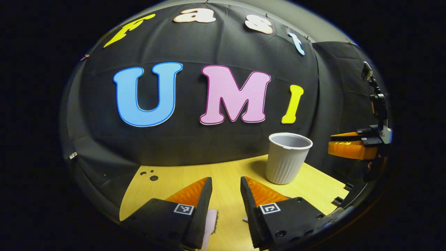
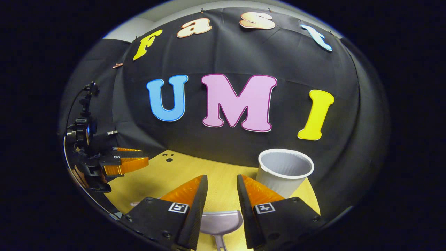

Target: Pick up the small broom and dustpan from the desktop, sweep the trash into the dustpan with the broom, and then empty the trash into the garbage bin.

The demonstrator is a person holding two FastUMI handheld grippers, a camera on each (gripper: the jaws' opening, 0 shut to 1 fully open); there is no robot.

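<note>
Two gripper cameras, both low over the desktop and facing the booth's back wall.

In the left gripper view we look forward from close above the desktop (image 1: 223,174), with the garbage bin (image 1: 287,157) ahead to the right. In the right gripper view we stand nearer that garbage bin (image 2: 284,170). We find desktop (image 2: 195,170), bin and wall common to both; each view catches the other gripper at its edge: right gripper (image 1: 352,144), left gripper (image 2: 122,161).
</note>
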